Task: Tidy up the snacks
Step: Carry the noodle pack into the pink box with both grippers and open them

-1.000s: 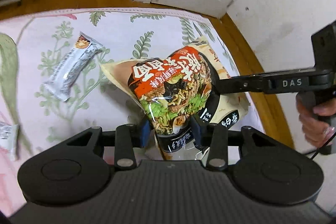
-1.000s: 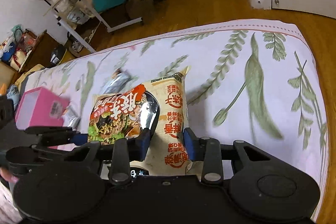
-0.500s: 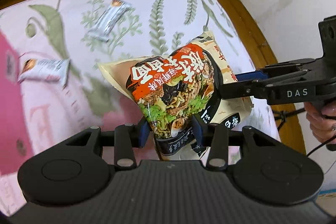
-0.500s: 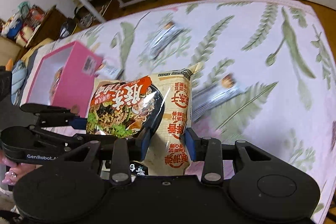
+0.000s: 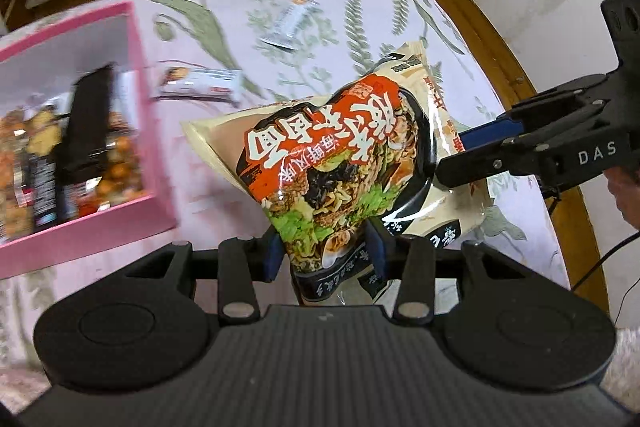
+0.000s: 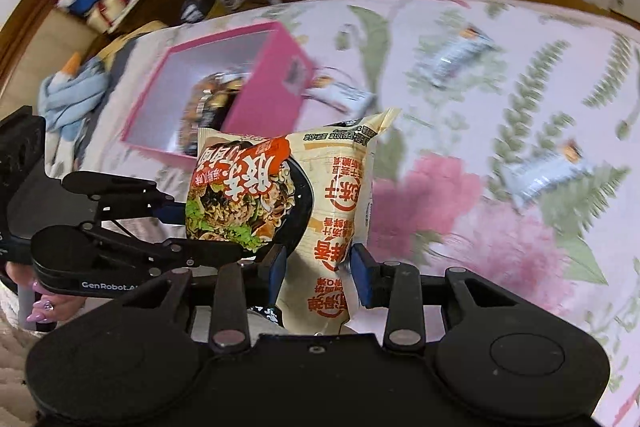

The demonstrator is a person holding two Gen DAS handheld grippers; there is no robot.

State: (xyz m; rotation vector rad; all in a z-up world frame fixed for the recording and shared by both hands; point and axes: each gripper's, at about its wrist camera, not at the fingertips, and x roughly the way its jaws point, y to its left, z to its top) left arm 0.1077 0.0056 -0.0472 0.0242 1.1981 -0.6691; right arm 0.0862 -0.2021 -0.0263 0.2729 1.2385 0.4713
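Observation:
A large instant-noodle packet (image 5: 328,155) with a red and cream print hangs in the air, held from two sides. My left gripper (image 5: 326,253) is shut on its lower edge. My right gripper (image 6: 318,267) grips the cream side panel of the noodle packet (image 6: 280,195), and its jaws are closing on it. In the left wrist view the right gripper (image 5: 468,157) comes in from the right. In the right wrist view the left gripper (image 6: 176,223) comes in from the left. An open pink box (image 5: 136,75) holding several snacks stands to the left, the same pink box (image 6: 272,83) just beyond the packet.
Small silver snack bars lie on the floral cloth: one snack bar (image 5: 196,87) beside the box, another bar (image 5: 290,23) farther back, a third bar (image 6: 548,171) at the right. The cloth's edge and a wooden floor (image 5: 480,39) run along the right. A person's fingers (image 6: 44,305) hold the left gripper.
Both grippers have carried the noodle packet up and sideways across the cloth. The pink box has come into view and stands close beside the packet. Both grips stay the same.

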